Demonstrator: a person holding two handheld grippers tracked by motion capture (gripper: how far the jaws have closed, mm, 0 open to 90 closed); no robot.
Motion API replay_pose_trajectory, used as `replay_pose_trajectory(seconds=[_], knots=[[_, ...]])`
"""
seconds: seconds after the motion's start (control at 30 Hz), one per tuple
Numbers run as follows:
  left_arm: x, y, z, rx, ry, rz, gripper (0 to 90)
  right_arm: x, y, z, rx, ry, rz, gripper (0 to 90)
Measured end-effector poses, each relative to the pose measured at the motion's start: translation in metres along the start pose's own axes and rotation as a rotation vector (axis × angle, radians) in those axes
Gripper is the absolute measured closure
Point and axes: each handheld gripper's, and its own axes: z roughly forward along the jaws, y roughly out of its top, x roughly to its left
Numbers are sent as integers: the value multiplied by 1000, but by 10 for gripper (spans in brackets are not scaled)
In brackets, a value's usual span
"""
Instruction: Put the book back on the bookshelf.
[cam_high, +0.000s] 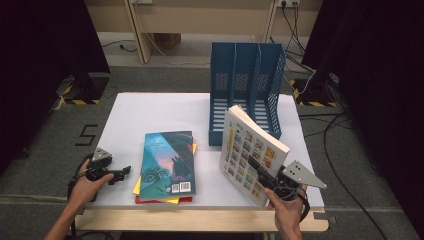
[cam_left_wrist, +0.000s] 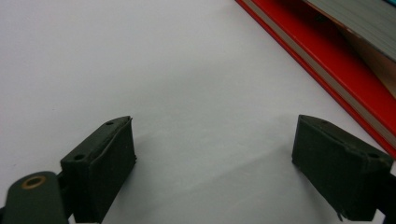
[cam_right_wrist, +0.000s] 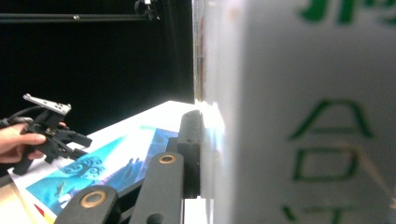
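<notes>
White-covered picture book (cam_high: 252, 155), printed with a grid of small coloured panels: held tilted, nearly upright, above the near right part of the bench (cam_high: 150, 110), its lower edge clamped between the fingers of the right gripper (cam_high: 261, 174); the grip sits low on the book, presumably so the top end stays free to enter a slot. Blue perforated file rack (cam_high: 245, 85), three upright compartments, all unfilled: stands at the far right of the bench, just beyond the held book and a likely destination for it. Stack of books (cam_high: 167, 167), teal illustrated cover on top, yellow and red ones beneath: lies flat at near centre, apparently awaiting its turn. Left gripper (cam_high: 117, 175): rests low at the near left edge, just left of the stack, fingers (cam_left_wrist: 100, 163) spread wide over bare bench with nothing between them, seemingly parked clear of the right hand's work.
</notes>
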Motion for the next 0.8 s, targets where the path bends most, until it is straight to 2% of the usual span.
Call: replay_pose_trajectory(seconds=[0.17,0.37,0.53,0.6,0.8], knots=[[0,0,0,-4,2,0,123,9,21,0,-24,17,-11,739],[-1,0,0,-4,4,0,123,11,40,7,-40,15,-18,740],[-1,0,0,-4,4,0,123,5,53,22,-57,7,5,740],[-1,0,0,-4,4,0,122,-2,58,33,-69,-3,21,740],[0,0,0,-3,3,0,122,-8,72,51,-60,-37,11,740]])
